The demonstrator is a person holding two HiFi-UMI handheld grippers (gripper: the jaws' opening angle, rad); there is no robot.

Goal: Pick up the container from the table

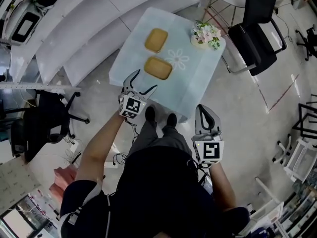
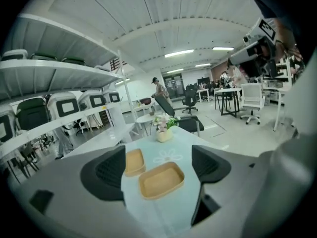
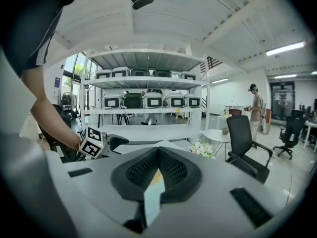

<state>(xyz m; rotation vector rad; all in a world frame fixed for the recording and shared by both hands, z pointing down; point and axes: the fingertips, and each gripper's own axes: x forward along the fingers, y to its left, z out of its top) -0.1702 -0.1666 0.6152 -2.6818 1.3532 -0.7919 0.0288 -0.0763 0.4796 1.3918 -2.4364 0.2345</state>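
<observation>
One container (image 1: 158, 68) lies just beyond left gripper (image 1: 144, 81) jaws.

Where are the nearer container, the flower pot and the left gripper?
Nearer container (image 1: 158, 68): head view, its floor.
Flower pot (image 1: 205, 35): head view, on the blossoms.
Left gripper (image 1: 147, 79): head view, midway between its fingertips.

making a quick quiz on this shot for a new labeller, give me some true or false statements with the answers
1. A near container and a far container both lie on the table. True.
2. The left gripper is shut on the near container. False: its jaws stand apart and empty, short of that container.
3. The right gripper has its jaws together. True.
4. The flowers stand between the two containers. False: they stand at the table's corner, nearest the chair.
</observation>
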